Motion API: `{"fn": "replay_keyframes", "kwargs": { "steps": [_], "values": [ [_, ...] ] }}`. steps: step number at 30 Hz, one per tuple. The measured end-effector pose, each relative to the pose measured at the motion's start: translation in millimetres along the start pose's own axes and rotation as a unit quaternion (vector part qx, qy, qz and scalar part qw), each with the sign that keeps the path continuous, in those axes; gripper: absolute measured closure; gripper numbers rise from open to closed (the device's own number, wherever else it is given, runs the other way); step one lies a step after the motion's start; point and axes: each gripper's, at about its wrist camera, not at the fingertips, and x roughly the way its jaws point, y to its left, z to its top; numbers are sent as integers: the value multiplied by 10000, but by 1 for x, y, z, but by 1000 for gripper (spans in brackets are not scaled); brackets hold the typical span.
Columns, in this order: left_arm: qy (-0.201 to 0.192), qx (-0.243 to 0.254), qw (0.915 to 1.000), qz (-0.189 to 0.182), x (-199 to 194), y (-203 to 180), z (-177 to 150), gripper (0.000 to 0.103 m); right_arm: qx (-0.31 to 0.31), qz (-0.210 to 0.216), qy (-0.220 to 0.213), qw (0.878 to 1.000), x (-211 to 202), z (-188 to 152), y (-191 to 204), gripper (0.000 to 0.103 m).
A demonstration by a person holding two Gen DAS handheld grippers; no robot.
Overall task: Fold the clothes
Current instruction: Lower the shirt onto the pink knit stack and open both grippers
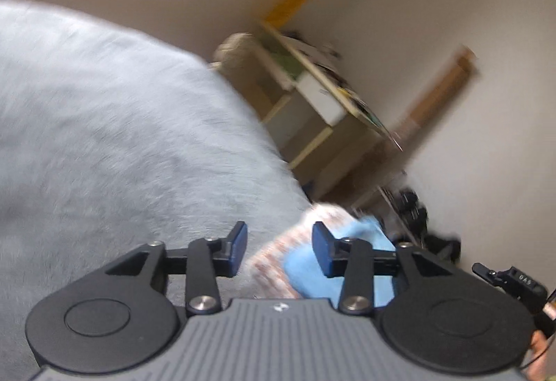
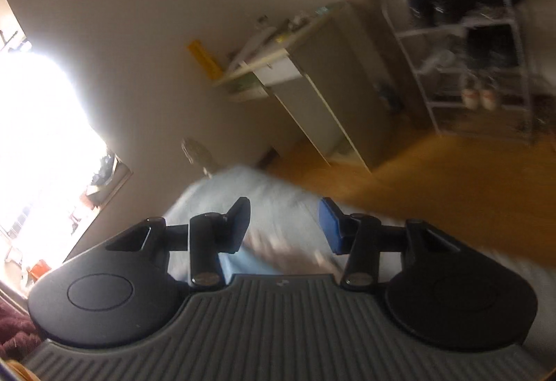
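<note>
Clothes are seen as a small folded pile (image 1: 305,262) on the edge of a grey fluffy bed cover (image 1: 114,123). In the left wrist view, a light blue piece lies on top of a knitted piece with a white and reddish pattern. The pile is placed just below and between the two fingers of the left hand-held gripper (image 1: 279,250). Its fingers with blue pads are spread apart and nothing is held between them; whether they touch the pile cannot be told, as the picture is blurred by motion.

The right hand-held gripper (image 2: 285,224) is also seen with its fingers wide apart and empty. Under it the same pile (image 2: 274,252) is shown only as a blurred patch of light blue and pale pattern on the bed cover (image 2: 264,193).

Behind the bed, a pale wooden shelf unit (image 1: 312,123) is seen against a white wall, with papers and small things on top and a yellow object (image 1: 285,7) leaned near it. In the right wrist view the shelf unit (image 2: 330,96) stands on a wooden floor (image 2: 434,179), and a metal rack (image 2: 479,61) with dark clothing and a pair of light shoes is placed beside it. A very bright window (image 2: 41,144) is seen at the left of that view. At the lower right edge of the left wrist view, a part of a black device (image 1: 510,280) is visible.
</note>
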Motion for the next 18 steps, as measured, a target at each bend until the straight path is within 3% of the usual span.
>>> {"fn": "replay_keyframes", "kwargs": {
  "steps": [4, 9, 13, 18],
  "values": [
    [429, 825, 9955, -161, -14, -28, -14, 52, -200, -139, 370, 9990, -46, -48, -6, 62],
    [967, 1834, 9777, -333, -34, -59, -33, 46, -588, -383, 456, 9965, -76, -101, 23, 63],
    [1494, 2391, 9592, -232, -81, -52, -58, 31, -1285, -427, 482, 9896, -96, -153, 63, 63],
    [1799, 2673, 9465, 184, -143, -27, -91, 13, -1776, -885, 694, 9777, -96, -192, 79, 63]
  ]
}}
